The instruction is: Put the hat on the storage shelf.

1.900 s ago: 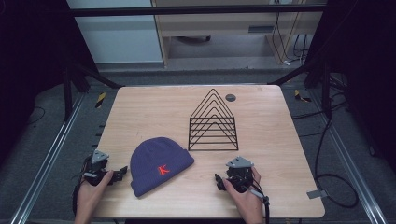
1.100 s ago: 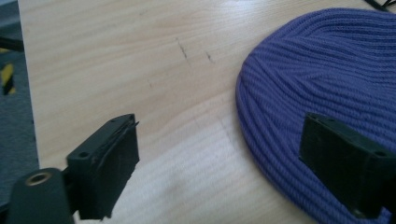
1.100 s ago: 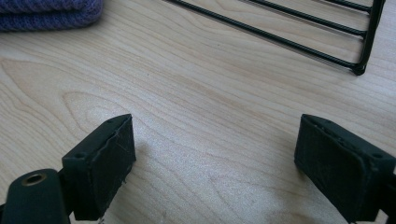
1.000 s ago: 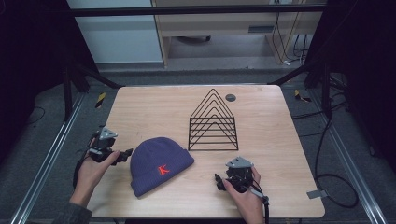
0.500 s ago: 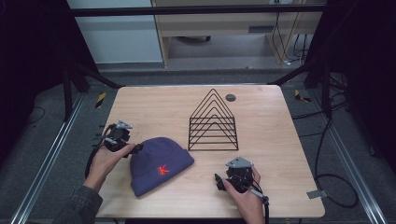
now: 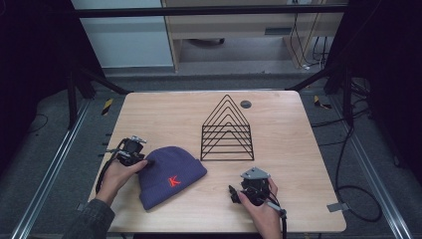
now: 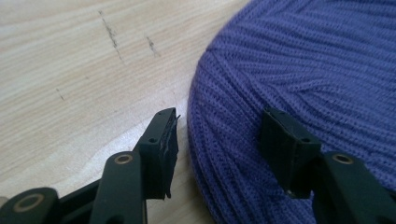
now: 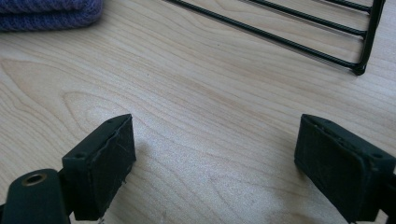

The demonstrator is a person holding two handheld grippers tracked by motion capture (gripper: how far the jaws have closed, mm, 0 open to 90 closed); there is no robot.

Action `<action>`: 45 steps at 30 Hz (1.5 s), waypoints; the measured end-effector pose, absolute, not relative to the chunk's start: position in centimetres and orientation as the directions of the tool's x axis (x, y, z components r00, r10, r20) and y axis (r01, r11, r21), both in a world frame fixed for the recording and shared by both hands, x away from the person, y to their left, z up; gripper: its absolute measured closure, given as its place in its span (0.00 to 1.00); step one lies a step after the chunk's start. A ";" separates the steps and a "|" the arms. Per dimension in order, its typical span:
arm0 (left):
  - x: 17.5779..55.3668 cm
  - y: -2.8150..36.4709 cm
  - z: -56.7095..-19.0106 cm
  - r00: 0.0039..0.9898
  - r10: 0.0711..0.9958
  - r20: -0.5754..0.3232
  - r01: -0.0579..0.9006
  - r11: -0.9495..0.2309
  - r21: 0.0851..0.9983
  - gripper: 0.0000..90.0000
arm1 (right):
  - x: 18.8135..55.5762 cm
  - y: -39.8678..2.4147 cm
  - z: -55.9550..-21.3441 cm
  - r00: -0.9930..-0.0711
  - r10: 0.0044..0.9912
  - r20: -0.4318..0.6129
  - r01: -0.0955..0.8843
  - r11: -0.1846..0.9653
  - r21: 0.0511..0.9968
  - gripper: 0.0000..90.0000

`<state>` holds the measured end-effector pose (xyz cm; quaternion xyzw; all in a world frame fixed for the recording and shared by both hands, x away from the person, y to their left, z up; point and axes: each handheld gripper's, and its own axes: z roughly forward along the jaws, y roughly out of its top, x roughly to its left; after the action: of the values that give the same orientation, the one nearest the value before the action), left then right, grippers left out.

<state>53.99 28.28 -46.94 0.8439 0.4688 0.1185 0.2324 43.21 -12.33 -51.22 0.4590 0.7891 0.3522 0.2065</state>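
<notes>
Jaws of the left gripper [image 7: 219,135] straddle the rounded edge of a purple knit beanie [image 7: 303,79]: one black pad sits over bare wood just beside the hat, the other rests on the ribbed knit. They have just been closing, with the beanie's edge between them, and a gap remains on the wood side, so the pads are not yet clamped on the fabric.

From the high view, the beanie [image 6: 171,177] lies flat on a light wooden table [image 6: 164,114], an orange letter K on its front. The left gripper [image 6: 148,163] meets the hat at its upper left edge, held by the person's left hand [image 6: 117,174], whose dark sleeve runs off toward the bottom of that view.

To the right of the beanie, well apart from it, the right gripper [image 6: 232,193] rests low over the table in the right hand [image 6: 259,204]. Its jaws stand wide and released, with bare wood between them [image 8: 215,154].

Behind the beanie and to its right stands a black wire rack [image 6: 227,132] of nested triangles. A small dark disc [image 6: 245,104] lies just beyond the rack.
</notes>
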 end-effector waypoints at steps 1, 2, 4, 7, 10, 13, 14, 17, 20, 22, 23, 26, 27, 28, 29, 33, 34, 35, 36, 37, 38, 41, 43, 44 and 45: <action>54.0 28.3 -47.0 0.532 0.847 -0.021 0.737 -0.451 0.503 0.52 | 43.2 -12.3 -51.2 -0.494 0.870 -0.003 0.578 0.331 0.746 0.14; 54.1 28.3 -47.0 0.533 0.845 -0.033 0.740 -0.447 0.502 0.54 | 43.2 -12.3 -51.2 -0.493 0.870 -0.003 0.579 0.331 0.746 0.14; 54.2 28.3 -47.0 0.535 0.844 -0.041 0.743 -0.446 0.499 0.58 | 43.2 -12.3 -51.2 -0.494 0.870 -0.003 0.578 0.331 0.746 0.14; 54.2 28.1 -47.1 0.542 0.839 -0.051 0.741 -0.449 0.500 0.64 | 43.2 -12.3 -51.2 -0.494 0.870 -0.003 0.579 0.331 0.746 0.14; 54.1 28.0 -47.1 0.547 0.835 -0.061 0.740 -0.449 0.502 0.77 | 43.2 -12.3 -51.2 -0.493 0.870 -0.003 0.579 0.331 0.745 0.14; 54.1 27.9 -47.0 0.553 0.831 -0.057 0.737 -0.456 0.499 0.83 | 43.2 -12.3 -51.2 -0.493 0.870 -0.003 0.579 0.331 0.746 0.14; 54.1 27.9 -47.0 0.553 0.831 -0.056 0.735 -0.456 0.502 0.83 | 43.2 -12.3 -51.2 -0.493 0.870 -0.003 0.579 0.331 0.746 0.14; 53.9 27.9 -46.9 0.553 0.831 -0.051 0.729 -0.454 0.512 0.87 | 43.2 -12.3 -51.2 -0.493 0.870 -0.003 0.579 0.331 0.745 0.14; 53.7 27.9 -46.6 0.558 0.829 -0.038 0.717 -0.458 0.526 0.89 | 43.2 -12.3 -51.2 -0.494 0.870 -0.003 0.579 0.331 0.746 0.14; 53.3 27.8 -46.0 0.567 0.824 -0.014 0.698 -0.471 0.539 0.89 | 43.2 -12.3 -51.2 -0.493 0.870 -0.003 0.579 0.331 0.745 0.14; 53.1 27.7 -45.8 0.570 0.821 -0.007 0.691 -0.475 0.546 0.90 | 43.2 -12.3 -51.2 -0.493 0.870 -0.003 0.579 0.331 0.745 0.14; 52.5 27.4 -44.7 0.590 0.807 0.027 0.655 -0.498 0.569 0.90 | 43.2 -12.3 -51.2 -0.494 0.870 -0.003 0.578 0.331 0.746 0.14; 51.9 26.9 -43.7 0.603 0.796 0.050 0.631 -0.515 0.580 0.90 | 43.2 -12.3 -51.2 -0.493 0.870 -0.003 0.579 0.331 0.745 0.14; 51.9 26.9 -43.7 0.603 0.796 0.050 0.631 -0.515 0.580 0.90 | 43.2 -12.3 -51.2 -0.493 0.870 -0.003 0.579 0.331 0.745 0.14; 51.5 26.6 -43.0 0.612 0.788 0.061 0.614 -0.523 0.591 0.90 | 43.2 -12.3 -51.2 -0.493 0.870 -0.003 0.579 0.331 0.745 0.14; 50.3 25.3 -40.6 0.642 0.759 0.108 0.546 -0.552 0.630 0.90 | 43.2 -12.3 -51.2 -0.495 0.869 -0.003 0.578 0.332 0.745 0.14; 50.1 25.0 -40.1 0.650 0.751 0.117 0.533 -0.561 0.633 0.90 | 43.2 -12.3 -51.2 -0.496 0.869 -0.002 0.578 0.332 0.745 0.14; 50.1 25.0 -40.1 0.650 0.751 0.117 0.533 -0.561 0.633 0.90 | 43.2 -12.3 -51.2 -0.496 0.869 -0.002 0.578 0.332 0.745 0.14; 49.9 24.7 -39.6 0.658 0.742 0.129 0.517 -0.570 0.639 0.90 | 43.2 -12.3 -51.2 -0.495 0.869 -0.001 0.579 0.331 0.745 0.14; 49.7 24.4 -39.1 0.665 0.734 0.138 0.502 -0.576 0.645 0.90 | 43.2 -12.4 -51.2 -0.496 0.868 -0.001 0.579 0.332 0.745 0.14; 49.4 24.2 -38.5 0.671 0.726 0.153 0.487 -0.587 0.647 0.90 | 43.2 -12.4 -51.2 -0.496 0.868 -0.002 0.578 0.332 0.745 0.14; 48.7 23.5 -36.8 0.685 0.702 0.196 0.440 -0.612 0.657 0.90 | 43.3 -12.4 -51.2 -0.502 0.865 0.004 0.578 0.333 0.745 0.14; 48.2 23.2 -35.6 0.703 0.680 0.209 0.405 -0.624 0.668 0.90 | 43.3 -12.5 -51.2 -0.506 0.862 0.001 0.575 0.336 0.746 0.15; 48.0 23.0 -35.0 0.715 0.667 0.210 0.385 -0.626 0.679 0.90 | 43.3 -12.5 -51.2 -0.510 0.860 -0.003 0.572 0.342 0.746 0.16; 47.9 22.8 -34.6 0.718 0.662 0.215 0.376 -0.628 0.681 0.90 | 43.3 -12.6 -51.2 -0.515 0.857 0.001 0.569 0.341 0.749 0.20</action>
<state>47.94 22.85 -34.61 0.8728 0.2976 0.2292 0.3118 43.30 -12.56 -51.18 0.4493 0.7935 0.3574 0.2019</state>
